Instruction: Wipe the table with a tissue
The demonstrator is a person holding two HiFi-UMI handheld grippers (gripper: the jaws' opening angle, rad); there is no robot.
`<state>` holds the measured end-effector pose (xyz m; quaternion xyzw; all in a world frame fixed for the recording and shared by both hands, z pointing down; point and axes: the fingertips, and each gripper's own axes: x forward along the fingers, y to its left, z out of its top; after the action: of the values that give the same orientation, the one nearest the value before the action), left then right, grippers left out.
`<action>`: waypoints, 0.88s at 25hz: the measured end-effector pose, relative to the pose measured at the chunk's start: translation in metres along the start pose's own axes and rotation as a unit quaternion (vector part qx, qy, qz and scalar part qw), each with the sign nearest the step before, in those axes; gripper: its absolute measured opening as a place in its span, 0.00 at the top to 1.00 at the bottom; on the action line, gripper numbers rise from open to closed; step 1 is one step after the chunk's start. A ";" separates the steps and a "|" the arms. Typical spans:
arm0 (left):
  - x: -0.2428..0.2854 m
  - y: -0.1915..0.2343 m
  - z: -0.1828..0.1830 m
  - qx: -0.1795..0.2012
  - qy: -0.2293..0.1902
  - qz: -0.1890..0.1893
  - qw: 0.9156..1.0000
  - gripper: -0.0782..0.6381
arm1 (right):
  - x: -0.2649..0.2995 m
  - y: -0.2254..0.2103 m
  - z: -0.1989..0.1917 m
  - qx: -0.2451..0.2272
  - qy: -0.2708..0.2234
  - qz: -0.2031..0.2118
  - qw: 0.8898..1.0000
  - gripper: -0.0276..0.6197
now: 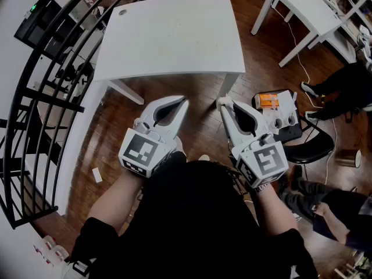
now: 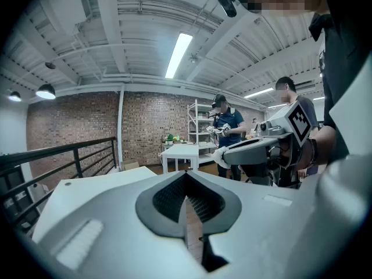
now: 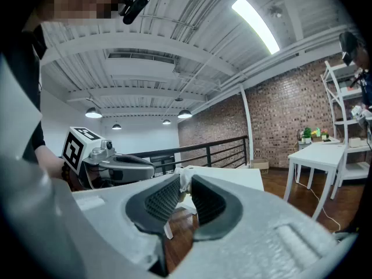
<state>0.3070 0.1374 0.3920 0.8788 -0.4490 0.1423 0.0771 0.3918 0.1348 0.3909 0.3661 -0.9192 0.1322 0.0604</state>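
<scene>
Holds both arms bent and close to the body in the lower middle of the head view, left gripper [image 1: 183, 102] and right gripper [image 1: 226, 106] side by side and pointing up-frame, the left's jaws pressed together on nothing. Pinches a small white tissue [image 1: 223, 102] in the clamped tips of the right gripper, wad bunched just past them. Faces the white table [image 1: 174, 39] in the upper middle, long axis across the frame, front right corner just up-frame of the tissue; likely needs a forward reach with the right arm onto the top.
</scene>
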 end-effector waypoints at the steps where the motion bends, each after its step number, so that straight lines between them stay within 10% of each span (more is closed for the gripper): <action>1: 0.000 0.006 0.000 0.000 -0.001 -0.002 1.000 0.87 | 0.005 0.001 0.001 0.000 0.000 -0.003 1.000 0.88; 22: 0.025 0.138 -0.009 0.011 -0.007 -0.072 0.997 0.87 | 0.141 0.002 0.018 -0.004 0.027 -0.067 0.997 0.88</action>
<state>0.2068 0.0399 0.4096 0.9108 -0.3830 0.1351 0.0739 0.2884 0.0388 0.4029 0.4230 -0.8911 0.1338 0.0951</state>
